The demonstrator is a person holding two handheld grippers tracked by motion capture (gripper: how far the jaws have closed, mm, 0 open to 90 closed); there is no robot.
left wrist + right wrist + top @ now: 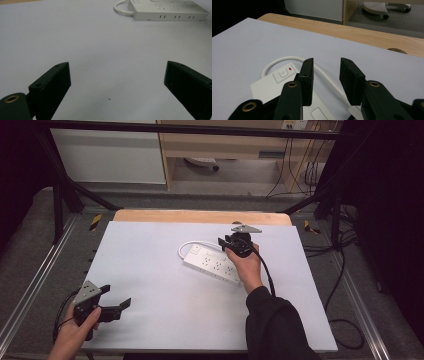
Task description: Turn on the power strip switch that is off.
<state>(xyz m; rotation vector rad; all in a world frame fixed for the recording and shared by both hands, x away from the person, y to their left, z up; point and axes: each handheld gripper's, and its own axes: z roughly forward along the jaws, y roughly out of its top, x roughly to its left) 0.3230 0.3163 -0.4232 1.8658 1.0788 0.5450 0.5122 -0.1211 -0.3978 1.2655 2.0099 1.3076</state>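
Two grippers up | my right gripper (226, 241) over power strip (212, 264) mid-table, jaws parted narrowly, holding nothing | left gripper (116, 296) near corner, jaws wide | strip looks rigid, light, slick plastic; I'd grab across its narrow sides, not the cord (287, 59).

A white sheet (165, 285) covers the wooden table (200, 216); a white power strip (212, 265) lies on it.

The power strip (212, 264) lies on the desk (160, 270), right of centre, set diagonally. Its cable (186, 246) loops out at the far-left end. The right tool (223, 243) sits over the strip's far edge. The left tool (116, 301) is at the near-left corner, well apart from the strip.
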